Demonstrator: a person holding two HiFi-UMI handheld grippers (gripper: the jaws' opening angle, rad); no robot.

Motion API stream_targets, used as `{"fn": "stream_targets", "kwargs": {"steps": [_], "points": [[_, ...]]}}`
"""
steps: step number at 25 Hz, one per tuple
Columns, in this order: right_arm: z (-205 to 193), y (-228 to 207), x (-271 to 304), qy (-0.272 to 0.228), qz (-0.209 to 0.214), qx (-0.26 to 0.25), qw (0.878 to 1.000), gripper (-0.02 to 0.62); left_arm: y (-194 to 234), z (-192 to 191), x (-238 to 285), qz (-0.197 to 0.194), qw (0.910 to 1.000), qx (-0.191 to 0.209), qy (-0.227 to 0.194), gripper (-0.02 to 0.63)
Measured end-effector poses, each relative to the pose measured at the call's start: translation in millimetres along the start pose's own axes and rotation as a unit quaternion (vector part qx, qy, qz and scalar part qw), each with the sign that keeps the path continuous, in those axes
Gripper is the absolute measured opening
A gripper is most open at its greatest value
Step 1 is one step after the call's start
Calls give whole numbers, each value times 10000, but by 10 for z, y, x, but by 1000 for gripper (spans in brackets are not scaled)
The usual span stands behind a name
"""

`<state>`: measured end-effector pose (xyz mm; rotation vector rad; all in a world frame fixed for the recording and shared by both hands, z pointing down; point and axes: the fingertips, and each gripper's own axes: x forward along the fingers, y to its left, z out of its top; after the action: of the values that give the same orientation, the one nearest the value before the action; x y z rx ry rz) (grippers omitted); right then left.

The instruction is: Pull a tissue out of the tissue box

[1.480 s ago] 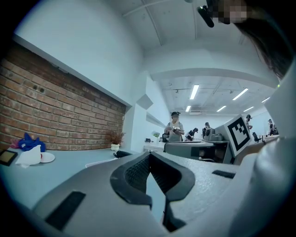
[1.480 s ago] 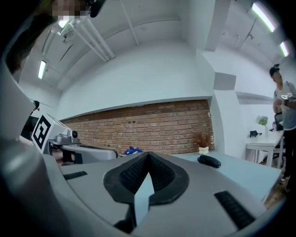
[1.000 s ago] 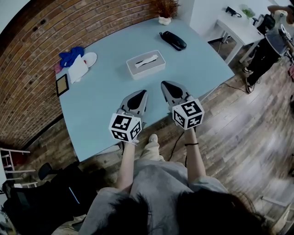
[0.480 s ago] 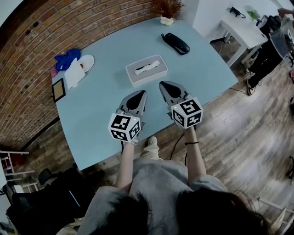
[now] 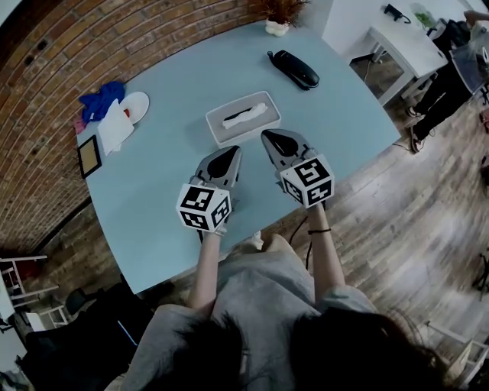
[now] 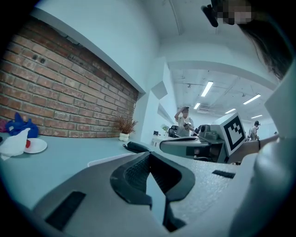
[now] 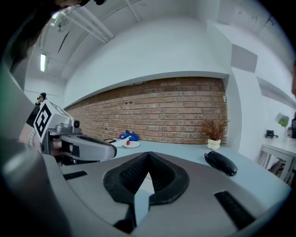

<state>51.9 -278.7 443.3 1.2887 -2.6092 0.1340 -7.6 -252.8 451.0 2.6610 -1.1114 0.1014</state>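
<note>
Two forearms reach side by side over the near edge of the tabletop (image 5: 336, 114), the left claw (image 5: 231, 153) and right claw (image 5: 269, 139) both closed, empty and nearly level. Just beyond their tips sits one tissue box (image 5: 229, 131) with one tissue (image 5: 246, 114) poking up and open tabletop all around.

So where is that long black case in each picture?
Head view: the black case lies at the top middle.
Left gripper view: the black case sits near the centre.
Right gripper view: the black case lies right of centre.
Shared landmark: the potted plant beside it.
</note>
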Motion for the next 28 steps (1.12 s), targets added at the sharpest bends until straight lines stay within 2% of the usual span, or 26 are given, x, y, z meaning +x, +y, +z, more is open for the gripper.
{"fn": "stream_targets", "kwargs": {"steps": [6,15,21,26,28], "points": [[-20,-127,192,375,204,-640,9970,-2,116,-74,152,41,9998,-180,105,3],[-86,-222,459,864,669,-1431,9837,-2,275,-139,320,275,9985,-426,188,3],[-222,-232,583,1200,937,-2257,9622,-2,356,-196,344,447,9973,-540,201,3],[-298,-222,696,1371,1125,-2698,9464,2,410,-220,349,540,9966,-592,199,3],[-354,-218,734,1465,1194,-2848,9398,33,419,-245,347,570,9962,-625,201,3]]}}
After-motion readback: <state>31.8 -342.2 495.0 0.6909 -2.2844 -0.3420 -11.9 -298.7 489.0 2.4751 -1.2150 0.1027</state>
